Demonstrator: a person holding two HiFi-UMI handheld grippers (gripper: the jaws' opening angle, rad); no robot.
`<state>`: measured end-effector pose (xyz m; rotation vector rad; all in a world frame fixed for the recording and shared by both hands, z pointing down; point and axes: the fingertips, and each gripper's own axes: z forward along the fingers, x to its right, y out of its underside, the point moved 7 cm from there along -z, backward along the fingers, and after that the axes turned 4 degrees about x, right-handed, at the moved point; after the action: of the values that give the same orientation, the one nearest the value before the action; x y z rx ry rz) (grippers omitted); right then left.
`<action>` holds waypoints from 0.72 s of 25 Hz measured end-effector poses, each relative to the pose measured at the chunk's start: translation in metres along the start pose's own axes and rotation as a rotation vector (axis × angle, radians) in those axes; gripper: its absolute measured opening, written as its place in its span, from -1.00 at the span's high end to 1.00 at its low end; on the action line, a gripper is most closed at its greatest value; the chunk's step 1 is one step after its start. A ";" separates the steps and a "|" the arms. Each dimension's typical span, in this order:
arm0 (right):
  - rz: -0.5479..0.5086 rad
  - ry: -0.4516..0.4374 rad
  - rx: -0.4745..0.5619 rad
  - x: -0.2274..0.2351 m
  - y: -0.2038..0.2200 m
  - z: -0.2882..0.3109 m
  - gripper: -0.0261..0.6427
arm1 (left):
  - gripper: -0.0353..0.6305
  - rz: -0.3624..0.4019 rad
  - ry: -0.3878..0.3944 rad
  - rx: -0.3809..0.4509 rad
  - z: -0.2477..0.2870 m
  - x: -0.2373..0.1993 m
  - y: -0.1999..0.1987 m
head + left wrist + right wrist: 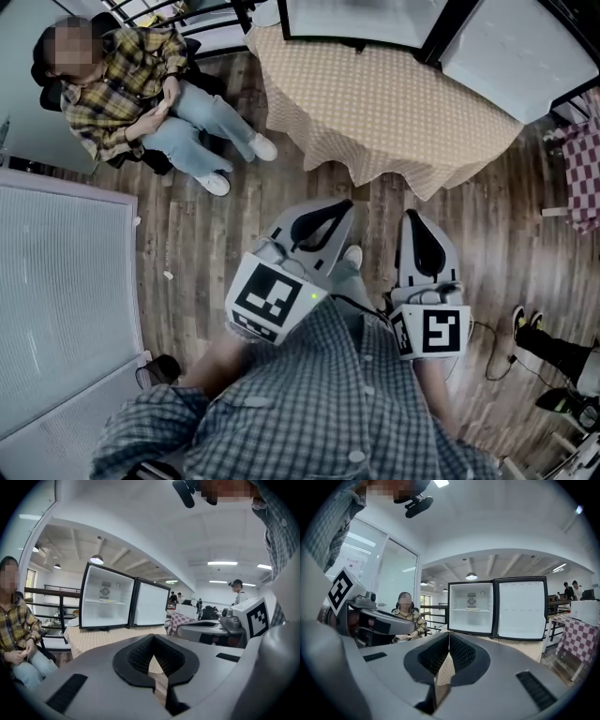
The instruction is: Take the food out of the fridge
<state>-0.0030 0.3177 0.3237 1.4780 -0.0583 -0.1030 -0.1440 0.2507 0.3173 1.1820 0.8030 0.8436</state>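
- Wooden floor (187,234) runs up to a surface (375,103) covered in a beige dotted cloth. A small fridge (105,597) stands on it.
- Its door (520,609) is swung fully open to the right, showing a white inside with one shelf (471,610).
- Something low and pale lies on that shelf, too small for me to tell whether it is food. The rest of the fridge looks bare.
- Left tongs (339,211) are held out level in front of the person's checked shirt (319,394), well short of the surface. The tips are pressed together with nothing between them.
- Right tongs (412,220) sit just beside the left ones, pointing the same way towards the fridge. They too are closed and empty.
- A seated person in a plaid shirt (131,84) is off to the left of the surface, hands in their lap.
- A second table with a red-and-white checked cloth (581,634) stands to the right.
- More people (236,590) stand far back in the room.
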 end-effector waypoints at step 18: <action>-0.003 -0.141 0.010 0.129 -0.009 0.072 0.89 | 0.88 -0.021 -0.152 -0.009 0.118 -0.005 -0.035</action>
<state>0.1180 0.2321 0.3178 1.4797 -0.1704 -0.2097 -0.0387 0.1885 0.3059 1.2119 0.6855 0.7306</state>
